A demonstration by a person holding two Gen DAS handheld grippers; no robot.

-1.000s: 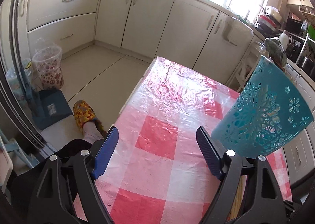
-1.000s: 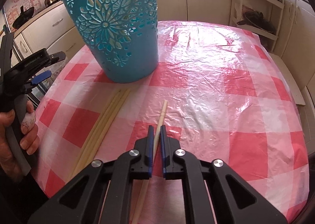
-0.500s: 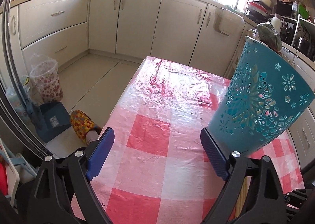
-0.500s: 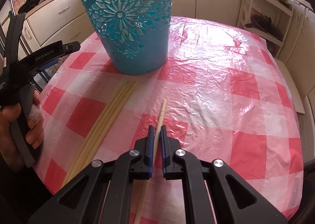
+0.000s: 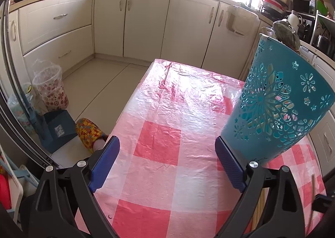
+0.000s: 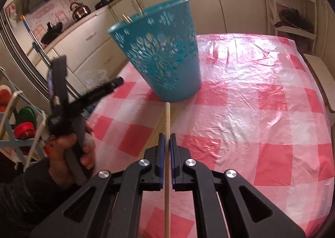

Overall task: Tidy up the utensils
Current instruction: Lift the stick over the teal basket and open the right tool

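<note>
My right gripper (image 6: 165, 143) clamped a smooth pale wooden chopstick (image 6: 167, 120) near the perforated teal plastic basket (image 6: 161, 56) on the glossy pink-checked surface (image 6: 251, 112), while my left gripper (image 5: 166, 156) fingers were spreading, empty.

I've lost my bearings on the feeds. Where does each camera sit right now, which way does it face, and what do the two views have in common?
Left wrist: on the left gripper, jaws opening, nothing between them; faces down the checked table toward the cabinets, with a slippered foot below.
Right wrist: on the right gripper, shut on a wooden chopstick; faces the teal basket, with the left hand at the side.
Shared: basket, table, kettle.
</note>
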